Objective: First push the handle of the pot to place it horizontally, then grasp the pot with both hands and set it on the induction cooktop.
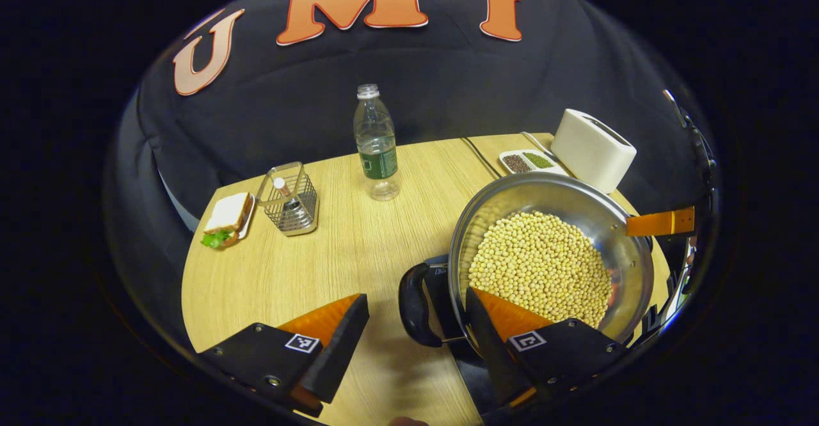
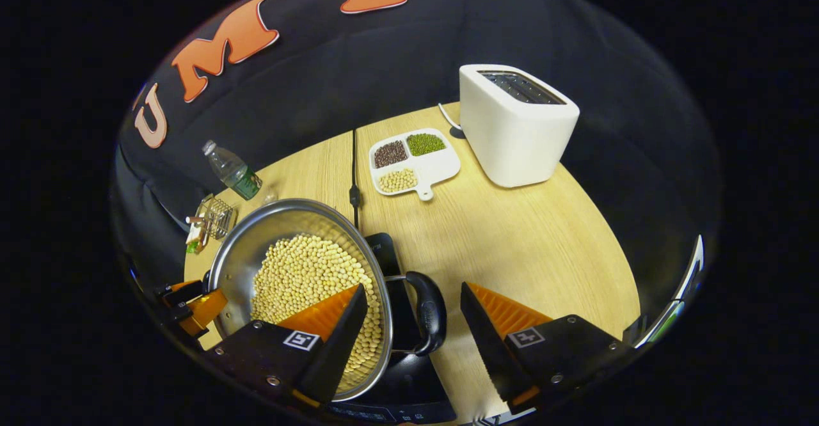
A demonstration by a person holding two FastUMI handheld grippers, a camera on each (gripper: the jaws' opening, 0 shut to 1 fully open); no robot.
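Note:
A steel pot (image 1: 550, 266) full of pale beans stands over the black induction cooktop (image 2: 389, 254) on the wooden table. In the left gripper view, my left gripper (image 1: 416, 343) is open around the pot's black loop handle (image 1: 414, 304); one finger is over the rim, the other over the table. In the right gripper view, the pot (image 2: 301, 279) is at lower left. My right gripper (image 2: 413, 343) is open astride the opposite black handle (image 2: 430, 314). Neither pair of fingers presses on a handle. Each view shows the other gripper's orange finger at the pot's far side.
A water bottle (image 1: 376, 144), a wire basket (image 1: 291, 202) and a sandwich on a plate (image 1: 225, 218) stand at the far left. A white toaster (image 2: 515, 122), a divided dish of beans (image 2: 413, 157) and a black cable (image 2: 353, 170) lie beyond the pot.

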